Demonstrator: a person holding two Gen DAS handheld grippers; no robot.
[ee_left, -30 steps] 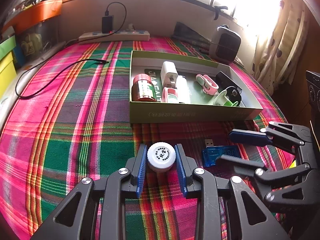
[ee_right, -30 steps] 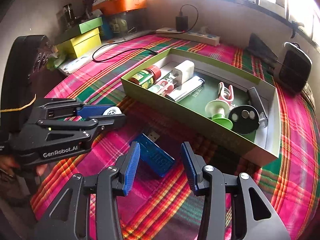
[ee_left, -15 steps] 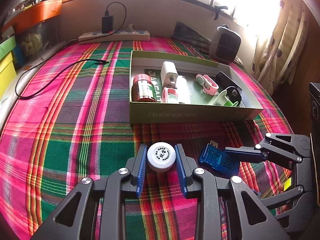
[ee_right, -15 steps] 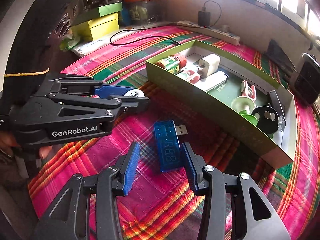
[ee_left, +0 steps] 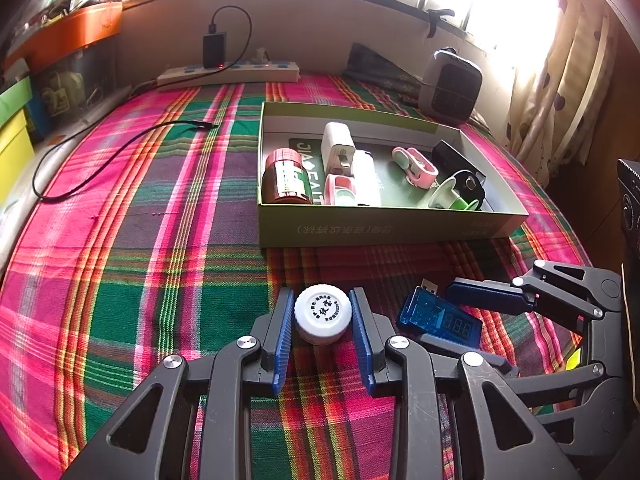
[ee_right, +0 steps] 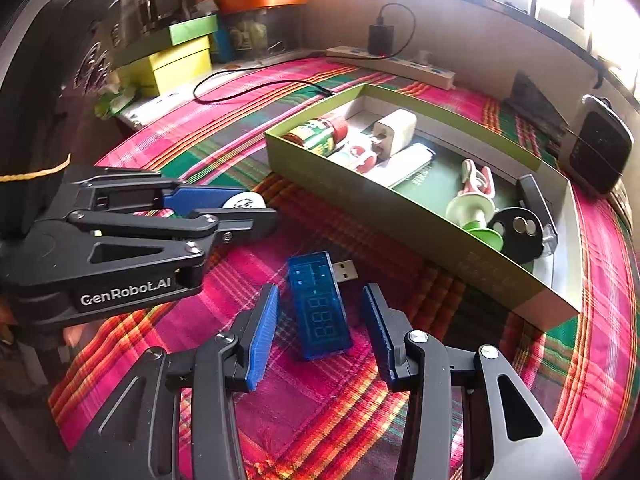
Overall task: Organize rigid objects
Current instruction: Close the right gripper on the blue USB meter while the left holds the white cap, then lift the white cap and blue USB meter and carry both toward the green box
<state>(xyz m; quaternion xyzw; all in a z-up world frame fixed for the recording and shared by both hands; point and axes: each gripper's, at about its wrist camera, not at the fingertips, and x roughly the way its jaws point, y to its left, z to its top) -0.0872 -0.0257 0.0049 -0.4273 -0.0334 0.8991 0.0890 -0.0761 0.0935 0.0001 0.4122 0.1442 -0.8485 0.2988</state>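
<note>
My left gripper (ee_left: 322, 320) stands around a small white-capped bottle (ee_left: 323, 313) upright on the plaid cloth, its blue pads at the cap's sides; a grip is not clear. It also shows in the right wrist view (ee_right: 240, 210) with the bottle (ee_right: 245, 201). My right gripper (ee_right: 320, 320) is open, its pads either side of a blue USB meter (ee_right: 318, 304) lying flat and apart from it. The left wrist view shows the meter (ee_left: 440, 318) and the right gripper (ee_left: 472, 320). The green box (ee_left: 384, 224) holds several items.
The box (ee_right: 404, 216) holds a red-capped jar (ee_left: 287, 178), a white charger (ee_left: 338, 148), a pink clip (ee_left: 414, 162) and a green suction cup (ee_left: 452, 196). A power strip (ee_left: 228, 74), a black cable (ee_left: 100, 160) and a grey speaker (ee_left: 450, 86) lie behind.
My right gripper has moved in over the USB meter, so the meter now lies between its open pads. The left gripper and the bottle have not moved.
</note>
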